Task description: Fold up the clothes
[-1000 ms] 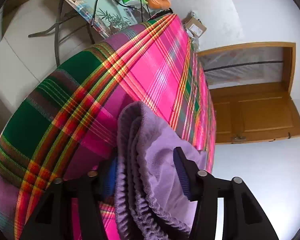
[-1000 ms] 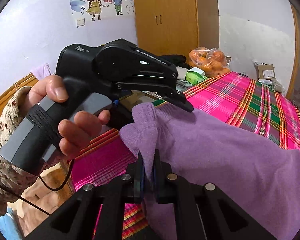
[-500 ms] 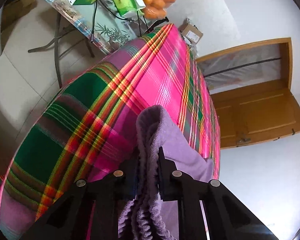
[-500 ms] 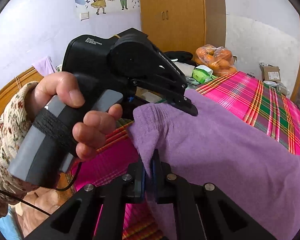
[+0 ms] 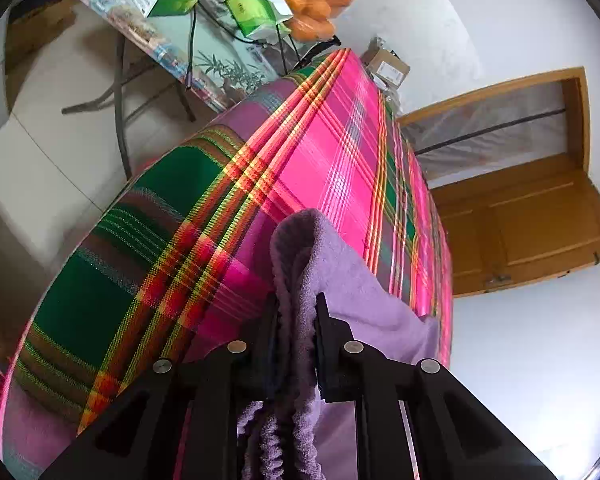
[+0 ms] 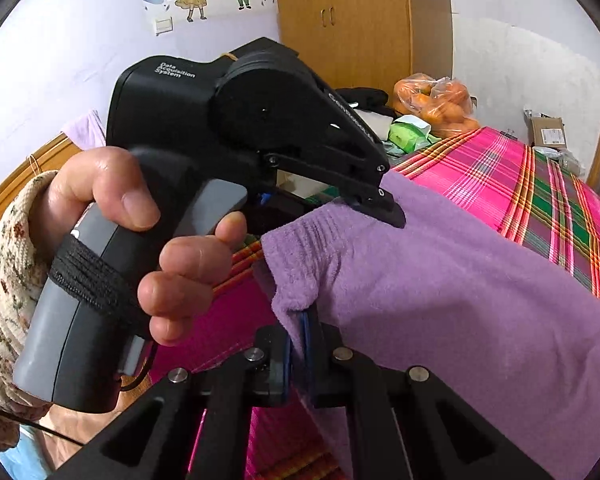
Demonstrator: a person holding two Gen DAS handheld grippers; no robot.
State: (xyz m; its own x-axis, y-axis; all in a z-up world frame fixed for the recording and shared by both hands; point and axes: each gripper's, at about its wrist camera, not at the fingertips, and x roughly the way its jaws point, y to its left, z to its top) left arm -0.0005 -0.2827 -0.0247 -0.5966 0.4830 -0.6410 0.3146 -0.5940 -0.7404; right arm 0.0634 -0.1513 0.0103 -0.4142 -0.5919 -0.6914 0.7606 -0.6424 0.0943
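Note:
A purple fleece garment point(image 6: 440, 292) lies draped over the pink and green plaid bedspread point(image 6: 540, 184). My right gripper point(image 6: 298, 326) is shut on a corner of the garment near its ribbed edge. My left gripper point(image 5: 296, 312) is shut on a bunched fold of the same purple garment point(image 5: 340, 280), lifted above the plaid bedspread point(image 5: 220, 216). In the right wrist view a hand point(image 6: 140, 216) holds the left gripper's black body point(image 6: 236, 128), whose fingertips point(image 6: 384, 206) clamp the garment's edge just above my right gripper.
A folding table point(image 5: 204, 60) beside the bed carries boxes, cables and a bag of oranges point(image 5: 312, 4). A cardboard box point(image 5: 388, 66) sits by the wall. A wooden door point(image 5: 532, 216) and a wooden wardrobe point(image 6: 352, 28) stand beyond the bed.
My left gripper closed from open onto the purple garment's fold and then lifted it. My right gripper stayed shut on its corner while the left gripper came closer to it.

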